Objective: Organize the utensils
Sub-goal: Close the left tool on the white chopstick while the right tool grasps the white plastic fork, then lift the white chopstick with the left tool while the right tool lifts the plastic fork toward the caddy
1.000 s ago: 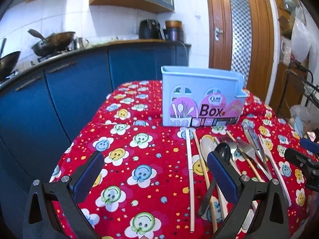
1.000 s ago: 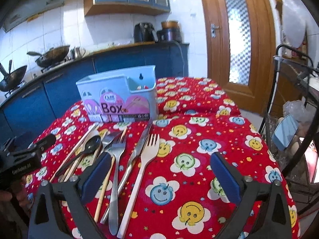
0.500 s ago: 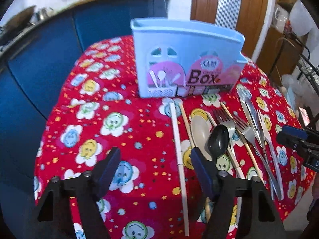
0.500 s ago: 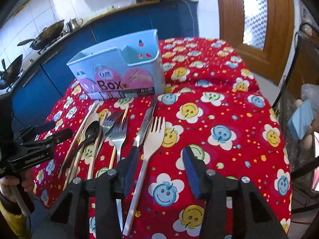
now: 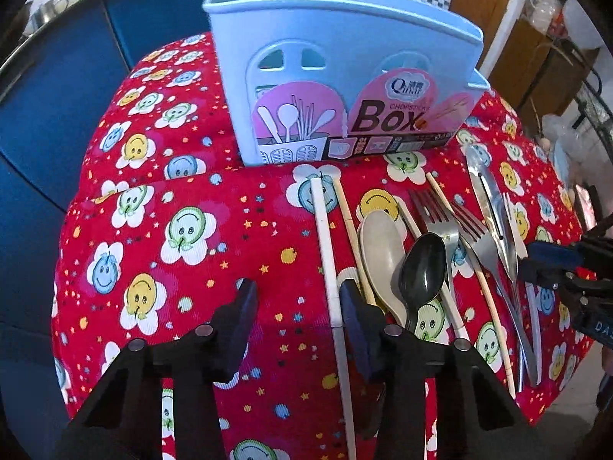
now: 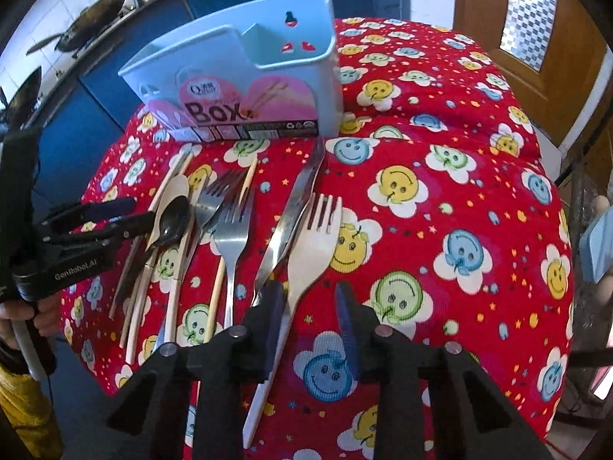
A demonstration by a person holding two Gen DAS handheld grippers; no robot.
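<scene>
A light blue utensil box (image 5: 345, 76) stands at the back of the red smiley tablecloth (image 5: 172, 230). In front of it lie a white chopstick (image 5: 323, 237), wooden chopsticks, a beige spoon (image 5: 383, 253), a black spoon (image 5: 421, 268), metal forks (image 5: 444, 226) and a knife (image 5: 486, 199). My left gripper (image 5: 297, 306) points down with its jaws closing. The white chopstick runs between them, close to the right finger, and no pad presses on it. My right gripper (image 6: 310, 306) is closing around the handle of a white plastic fork (image 6: 310, 245), with the pads still apart from it.
Blue kitchen cabinets (image 5: 57, 96) run behind the table, with woks (image 6: 88, 27) on the counter. A wooden door (image 6: 536, 19) stands at the back right. The table's front edge drops off just under both grippers. A person's hand (image 6: 34, 314) holds the left gripper's handle.
Both grippers have tipped down toward the table and come closer to the utensils. Their jaws have narrowed, the left around the white chopstick, the right around the white fork.
</scene>
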